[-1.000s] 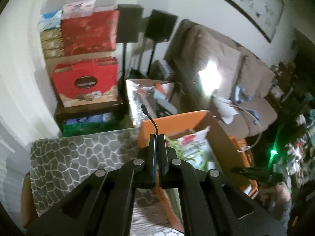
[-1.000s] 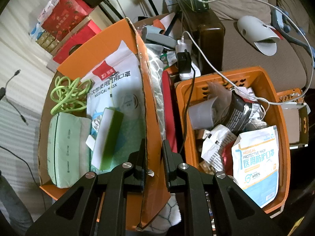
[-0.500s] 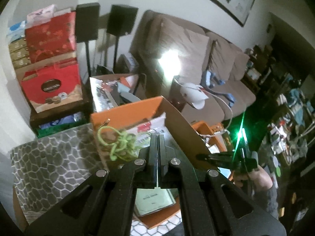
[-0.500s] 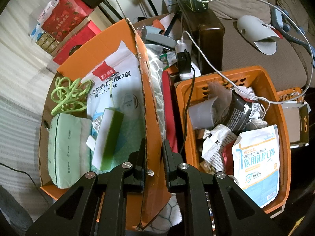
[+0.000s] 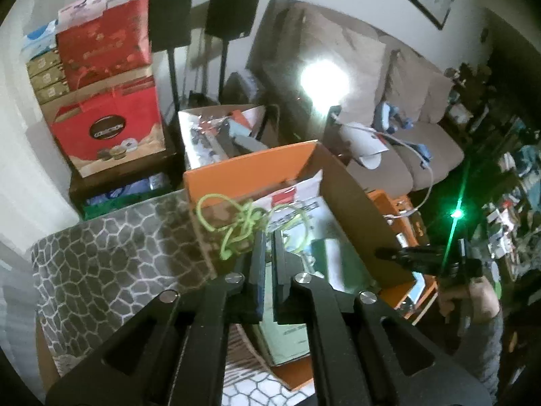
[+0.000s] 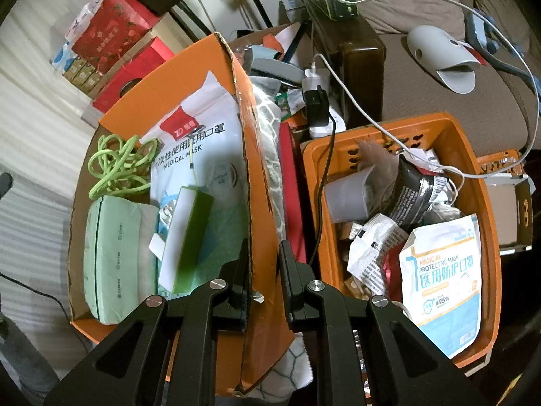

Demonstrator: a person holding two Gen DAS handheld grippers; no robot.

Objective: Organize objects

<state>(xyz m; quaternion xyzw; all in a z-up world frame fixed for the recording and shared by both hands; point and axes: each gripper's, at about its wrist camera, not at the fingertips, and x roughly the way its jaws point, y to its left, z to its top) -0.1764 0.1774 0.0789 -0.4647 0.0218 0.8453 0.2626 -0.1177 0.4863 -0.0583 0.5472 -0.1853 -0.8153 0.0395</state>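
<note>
A brown sofa (image 5: 389,108) runs behind my work, with red gift boxes (image 5: 108,135) stacked on a dark stand at the far left and two black speakers (image 5: 203,17) on poles between them; a white charging cable (image 6: 389,128) trails from the sofa arm across the orange plastic basket (image 6: 487,223), and a black cable (image 6: 321,182) hangs down its left wall, right beside my right tongs (image 6: 263,253). Those tongs straddle the right wall of the orange cardboard box (image 6: 260,155), one finger inside and one outside, with a gap showing on the outer side, so I cannot tell if they pinch it. My left tongs (image 5: 267,240) hover over the same box, fingers parted by a narrow slit with nothing between them, their tips just beside the green cord (image 5: 247,223). Inside the box that tangled cord lies in the far left corner, a pale green tissue pack (image 6: 115,257) sits along the near left wall, a green-and-white sponge (image 6: 186,240) leans in the middle, and a white medical mask bag (image 6: 199,142) rests against the far wall. The basket holds another mask bag (image 6: 443,280) at its near right corner, a grey cup (image 6: 345,196), a black foil pouch (image 6: 412,193) and crumpled wrappers. The box stands on a stone-patterned cloth (image 5: 111,253), bare to the left of the box; only a tight strip separates box and basket.
</note>
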